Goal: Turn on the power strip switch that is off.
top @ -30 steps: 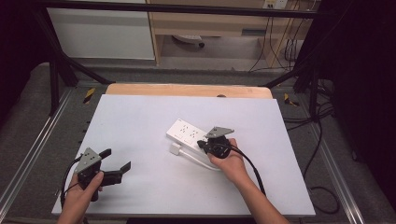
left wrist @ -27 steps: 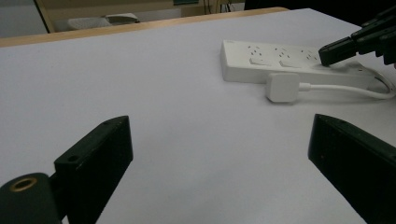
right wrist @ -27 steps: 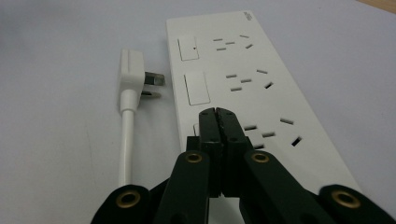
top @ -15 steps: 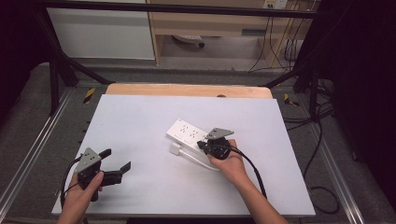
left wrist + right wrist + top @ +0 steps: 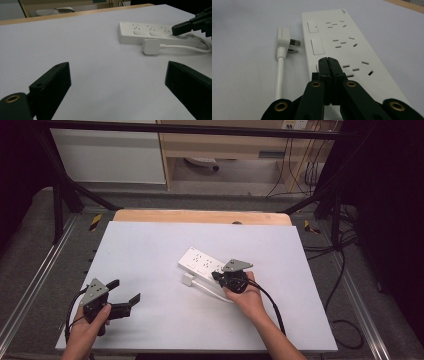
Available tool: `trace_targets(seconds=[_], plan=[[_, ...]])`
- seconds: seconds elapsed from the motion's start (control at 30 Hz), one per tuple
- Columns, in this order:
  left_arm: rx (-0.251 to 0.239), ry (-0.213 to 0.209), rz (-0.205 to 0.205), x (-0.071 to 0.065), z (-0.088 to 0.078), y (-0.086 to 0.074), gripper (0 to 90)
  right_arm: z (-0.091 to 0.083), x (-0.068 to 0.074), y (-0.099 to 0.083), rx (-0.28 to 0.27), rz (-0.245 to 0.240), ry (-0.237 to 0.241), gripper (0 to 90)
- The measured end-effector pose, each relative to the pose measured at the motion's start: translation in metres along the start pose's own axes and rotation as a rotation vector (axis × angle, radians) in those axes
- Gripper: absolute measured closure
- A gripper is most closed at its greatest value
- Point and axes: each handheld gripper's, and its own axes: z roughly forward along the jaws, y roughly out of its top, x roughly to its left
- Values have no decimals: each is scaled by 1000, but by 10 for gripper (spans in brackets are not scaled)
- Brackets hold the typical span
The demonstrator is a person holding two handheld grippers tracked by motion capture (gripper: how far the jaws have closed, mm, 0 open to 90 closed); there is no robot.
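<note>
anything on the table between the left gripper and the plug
No, bare white table lies between the open left gripper and the plug, clearest in the left gripper view.

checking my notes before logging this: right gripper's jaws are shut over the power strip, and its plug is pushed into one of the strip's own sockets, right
Not quite. The plug is not in a socket: it lies loose on the table beside the power strip, prongs bare, as the right gripper view shows. The right gripper does have its jaws shut over the strip.

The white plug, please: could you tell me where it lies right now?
In the high view the white plug lies unplugged on the table, just left of the power strip, near the right gripper.
</note>
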Motion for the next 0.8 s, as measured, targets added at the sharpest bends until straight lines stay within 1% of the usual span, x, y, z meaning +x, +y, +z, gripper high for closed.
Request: trace_targets(seconds=[0.53, 0.73, 0.8], plan=[[0, 0, 0, 0, 0, 0, 68, 0, 0, -2, -16, 1, -3, 900], [1, -1, 2, -1, 0, 0, 68, -3, -2, -6, -17, 17, 3, 900], [4, -1, 4, -1, 0, 0, 68, -3, -1, -5, -9, 5, 1, 900]])
